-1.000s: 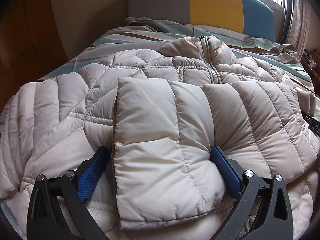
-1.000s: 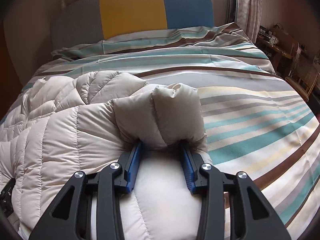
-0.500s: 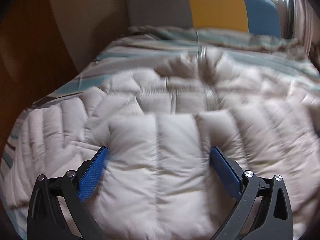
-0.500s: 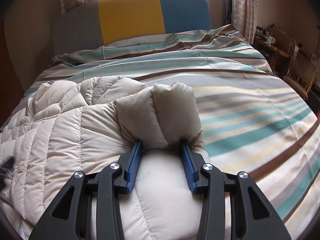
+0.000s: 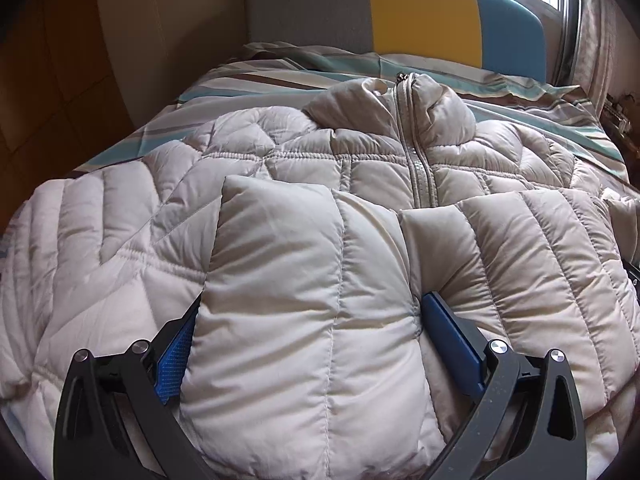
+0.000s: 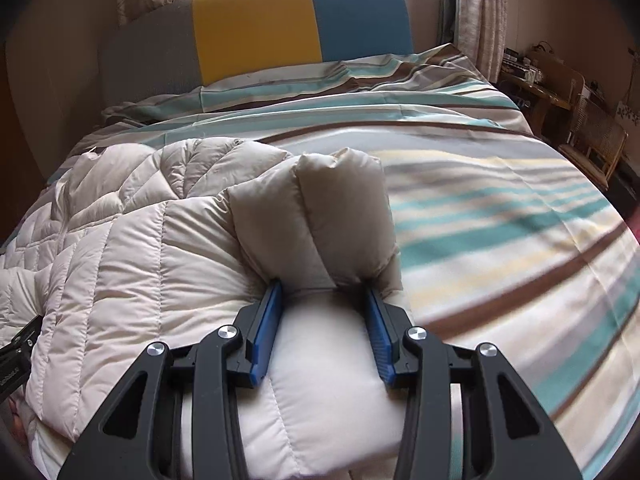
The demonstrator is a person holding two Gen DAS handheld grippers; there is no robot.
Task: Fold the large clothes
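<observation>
A beige quilted down jacket [image 5: 360, 168] lies front up on the bed, zipper and collar toward the headboard. My left gripper [image 5: 308, 320] is shut on a thick folded part of the jacket's lower edge [image 5: 304, 300], its blue pads pressed into both sides. In the right wrist view the jacket [image 6: 132, 232] fills the left half. My right gripper [image 6: 322, 300] is shut on a bunched puffy fold of the jacket [image 6: 320, 216] that stands up between the fingers.
The bed has a striped teal, brown and cream cover [image 6: 500, 200] and a grey, yellow and blue headboard [image 6: 260, 28]. A wooden chair and cluttered furniture [image 6: 560, 92] stand to the right. A wall [image 5: 160, 20] runs along the bed's left side.
Both grippers have carried the jacket's lower edge toward the headboard. The collar and zipper now sit closer in the left wrist view. The grips are unchanged.
</observation>
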